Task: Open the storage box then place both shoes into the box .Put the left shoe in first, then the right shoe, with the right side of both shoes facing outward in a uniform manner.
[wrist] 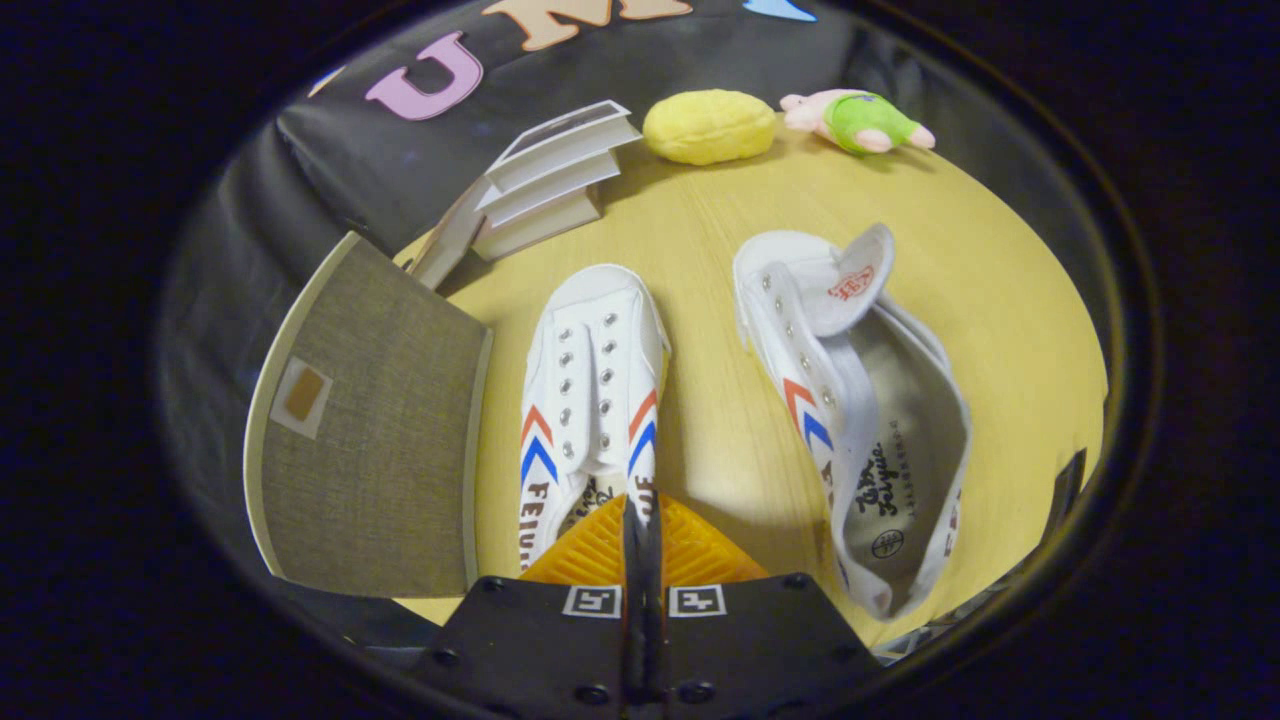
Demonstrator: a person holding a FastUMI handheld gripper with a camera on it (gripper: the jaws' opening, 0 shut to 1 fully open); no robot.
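The gripper has its two fingers pressed together on the right side wall of the left shoe, near the heel opening, so it is clamped on that shoe. The shoe points away from the fingers, toe toward the books, sole down on the wooden table.

Just to the left of the fingers and the held shoe stands the storage box, a grey fabric box with a small tag; the face seen here is flat and closed-looking, and whether its lid is raised cannot be told. The shoe's side lies close to the box's edge, with a thin strip of table between them.

To the right, apart from the held shoe, the right shoe lies tipped on its side, opening and insole turned up, tongue flapped out.

Beyond the shoes a stack of books sits near the box's far corner. Farther along the back edge rest a yellow plush and a pink and green plush toy. Bare tabletop lies between the two shoes and ahead of their toes.
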